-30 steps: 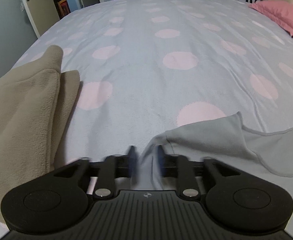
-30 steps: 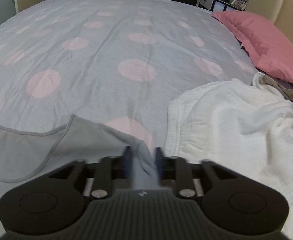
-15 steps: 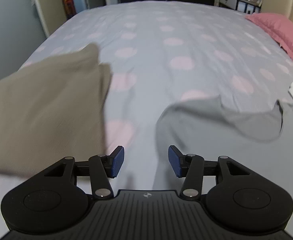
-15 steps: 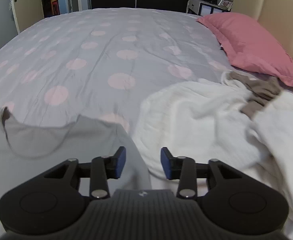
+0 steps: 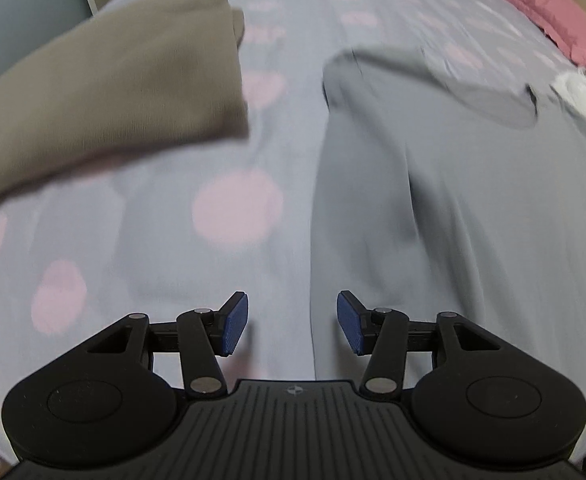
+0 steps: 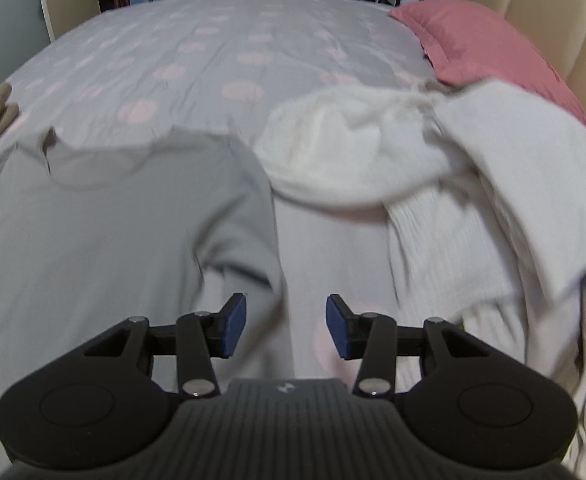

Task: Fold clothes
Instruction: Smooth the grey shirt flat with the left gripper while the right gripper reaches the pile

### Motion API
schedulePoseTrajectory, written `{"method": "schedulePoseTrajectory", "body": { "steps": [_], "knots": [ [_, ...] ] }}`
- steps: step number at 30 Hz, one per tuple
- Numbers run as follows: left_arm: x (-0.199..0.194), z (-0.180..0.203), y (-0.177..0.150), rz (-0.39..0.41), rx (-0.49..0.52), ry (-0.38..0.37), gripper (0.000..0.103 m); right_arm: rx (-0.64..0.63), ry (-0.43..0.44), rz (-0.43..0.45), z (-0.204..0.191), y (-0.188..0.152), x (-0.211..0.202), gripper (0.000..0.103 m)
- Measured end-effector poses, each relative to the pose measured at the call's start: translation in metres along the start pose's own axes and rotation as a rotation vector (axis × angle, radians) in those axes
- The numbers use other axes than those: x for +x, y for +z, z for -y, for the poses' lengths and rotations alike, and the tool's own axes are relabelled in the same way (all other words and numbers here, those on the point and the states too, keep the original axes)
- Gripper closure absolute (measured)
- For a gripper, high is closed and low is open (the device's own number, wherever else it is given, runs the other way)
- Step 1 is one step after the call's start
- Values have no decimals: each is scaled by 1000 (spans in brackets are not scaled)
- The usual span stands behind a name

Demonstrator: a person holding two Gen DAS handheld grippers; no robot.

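A grey sleeveless top (image 5: 453, 184) lies spread flat on the bed, neckline at the far end; it also shows in the right wrist view (image 6: 105, 232). My left gripper (image 5: 292, 329) is open and empty, hovering at the top's left edge. My right gripper (image 6: 286, 327) is open and empty, above the top's right edge. Both views are blurred by motion.
A folded tan garment (image 5: 105, 80) lies left of the top. A heap of white clothes (image 6: 445, 184) lies to its right. A pink pillow (image 6: 481, 44) rests by the beige headboard (image 6: 553, 16). The bedspread (image 6: 229, 52) is grey with pink dots.
Both grippers let go of the grey top's shoulders, opened, and pulled back toward me along its sides. The top now lies flat on the bed.
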State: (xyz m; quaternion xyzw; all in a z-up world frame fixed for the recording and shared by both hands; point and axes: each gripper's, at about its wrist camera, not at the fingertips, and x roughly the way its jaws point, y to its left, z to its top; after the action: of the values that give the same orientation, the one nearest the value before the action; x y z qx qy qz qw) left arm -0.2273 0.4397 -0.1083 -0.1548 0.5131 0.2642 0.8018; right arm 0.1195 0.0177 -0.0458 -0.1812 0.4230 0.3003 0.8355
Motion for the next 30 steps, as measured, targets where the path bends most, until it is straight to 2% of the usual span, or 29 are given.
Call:
{"method": "schedulePoseTrajectory", "body": {
  "steps": [4, 6, 14, 16, 17, 22, 27, 30],
  "knots": [
    [-1, -3, -31, -35, -26, -24, 56, 35, 5, -57, 16, -31, 0, 58],
    [-1, -5, -41, -49, -43, -41, 56, 60, 16, -92, 23, -47, 2, 64],
    [2, 9, -61, -77, -43, -80, 58, 114, 58, -204, 26, -89, 18, 69],
    [2, 13, -61, -78, -30, -67, 60, 100, 48, -204, 23, -90, 16, 87],
    [2, 13, -61, -79, -38, -66, 62, 105, 40, -193, 24, -87, 13, 99],
    [2, 15, -60, -77, -58, -69, 72, 134, -5, -135, 31, -75, -5, 100],
    [0, 20, -60, -74, -54, -71, 82, 251, -88, -37, 67, -50, -28, 101],
    [-1, 23, -59, -75, -50, -64, 82, 308, -135, 36, 87, -31, -44, 101]
  ]
}}
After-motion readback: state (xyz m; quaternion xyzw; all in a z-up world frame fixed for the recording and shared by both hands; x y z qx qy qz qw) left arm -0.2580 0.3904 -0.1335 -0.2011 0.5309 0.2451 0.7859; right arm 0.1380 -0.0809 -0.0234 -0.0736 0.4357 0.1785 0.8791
